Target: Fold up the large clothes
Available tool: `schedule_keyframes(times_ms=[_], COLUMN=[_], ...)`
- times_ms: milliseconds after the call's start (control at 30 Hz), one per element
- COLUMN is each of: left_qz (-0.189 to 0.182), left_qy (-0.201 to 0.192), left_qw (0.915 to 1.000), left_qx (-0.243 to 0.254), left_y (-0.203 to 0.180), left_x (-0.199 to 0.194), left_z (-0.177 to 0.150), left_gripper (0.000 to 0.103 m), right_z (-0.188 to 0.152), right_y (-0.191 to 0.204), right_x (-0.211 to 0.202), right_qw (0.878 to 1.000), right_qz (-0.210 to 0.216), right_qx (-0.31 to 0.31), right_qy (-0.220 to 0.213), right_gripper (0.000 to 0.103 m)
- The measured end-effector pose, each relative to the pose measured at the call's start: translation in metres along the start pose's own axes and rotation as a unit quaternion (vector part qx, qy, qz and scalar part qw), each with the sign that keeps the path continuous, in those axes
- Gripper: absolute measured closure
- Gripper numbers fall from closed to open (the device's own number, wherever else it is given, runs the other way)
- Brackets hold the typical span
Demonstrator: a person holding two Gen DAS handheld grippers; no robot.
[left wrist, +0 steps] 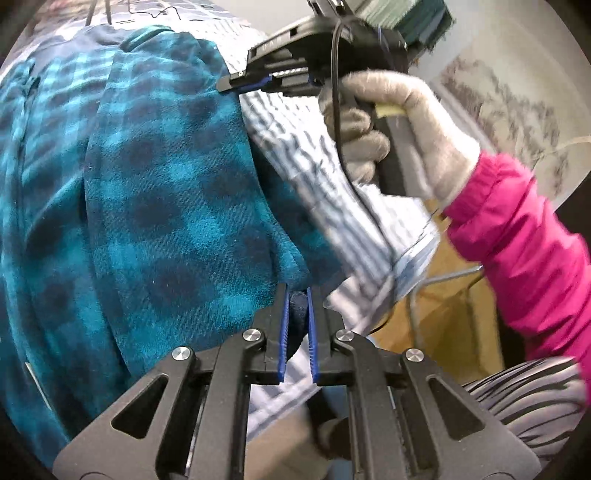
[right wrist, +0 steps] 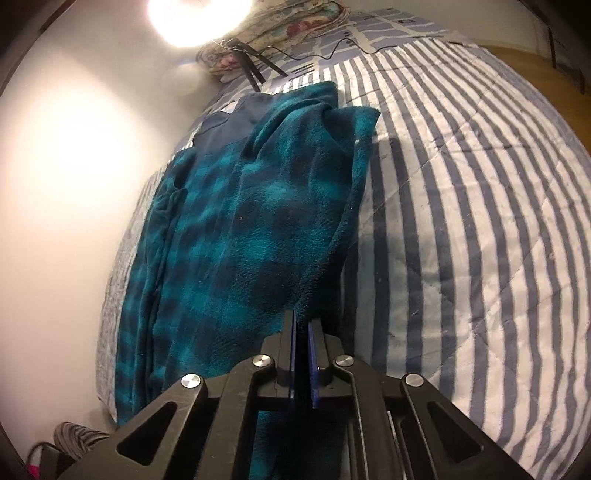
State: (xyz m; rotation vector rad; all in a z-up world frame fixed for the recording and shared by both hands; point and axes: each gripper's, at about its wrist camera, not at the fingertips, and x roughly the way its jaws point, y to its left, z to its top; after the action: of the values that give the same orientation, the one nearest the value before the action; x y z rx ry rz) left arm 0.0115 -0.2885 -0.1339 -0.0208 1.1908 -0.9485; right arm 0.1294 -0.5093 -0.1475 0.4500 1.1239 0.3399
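Nearest the left-hand camera, the left gripper (left wrist: pixel 298 295) was pinched narrow on a thick dark-blue hem of the teal plaid fleece garment (left wrist: pixel 155 192), its blue pads (left wrist: pixel 283 332) pressing the fabric from both sides. Beyond it, a gloved hand (left wrist: pixel 388 125) in a pink sleeve (left wrist: pixel 524 236) held the right gripper (left wrist: pixel 236 82) against the fleece's far edge. In its own view the right gripper (right wrist: pixel 302 325) was closed almost flat on a thin edge of the fleece (right wrist: pixel 258 206). The garment lay lengthwise on the striped bedspread (right wrist: pixel 461 206), close beside the white wall (right wrist: pixel 74 166), with a loose black cable (right wrist: pixel 317 55) and a floral bundle (right wrist: pixel 280 26) farther up the bed.

The right grip looked shallow, so the edge could slip out once lifted. Uneven pulling between the two hands might skew the fold, and the plush fabric could drag the bedspread along.
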Motion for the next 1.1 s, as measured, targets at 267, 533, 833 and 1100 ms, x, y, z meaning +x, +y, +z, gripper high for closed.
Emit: schedule_keyframes(times_ms=[267, 533, 833, 1100], left_qz=[0.030, 0.016, 0.076, 0.111], left_qy=[-0.005, 0.039, -0.055, -0.018], left_qw=[0.9977, 0.9972, 0.9955, 0.9923], left_qx=[0.061, 0.063, 0.009, 0.052], left_y=[-0.029, -0.019, 0.035, 0.041], left_x=[0.033, 0.028, -0.038, 0.028], left_z=[0.001, -0.007, -0.001, -0.029], left_gripper=[0.096, 0.090, 0.088, 0.088], right_z=[0.017, -0.011, -0.073, -0.123], right_y=[-0.002, -0.039, -0.052, -0.021], right_x=[-0.020, 0.008, -0.031, -0.016], right_qw=[0.999, 1.000, 0.993, 0.992], right_qz=[-0.020, -0.010, 0.093, 0.115], right_qx=[-0.037, 0.015, 0.072, 0.047], right_qy=[-0.011, 0.003, -0.011, 0.034], right_gripper=[0.100, 0.089, 0.041, 0.069])
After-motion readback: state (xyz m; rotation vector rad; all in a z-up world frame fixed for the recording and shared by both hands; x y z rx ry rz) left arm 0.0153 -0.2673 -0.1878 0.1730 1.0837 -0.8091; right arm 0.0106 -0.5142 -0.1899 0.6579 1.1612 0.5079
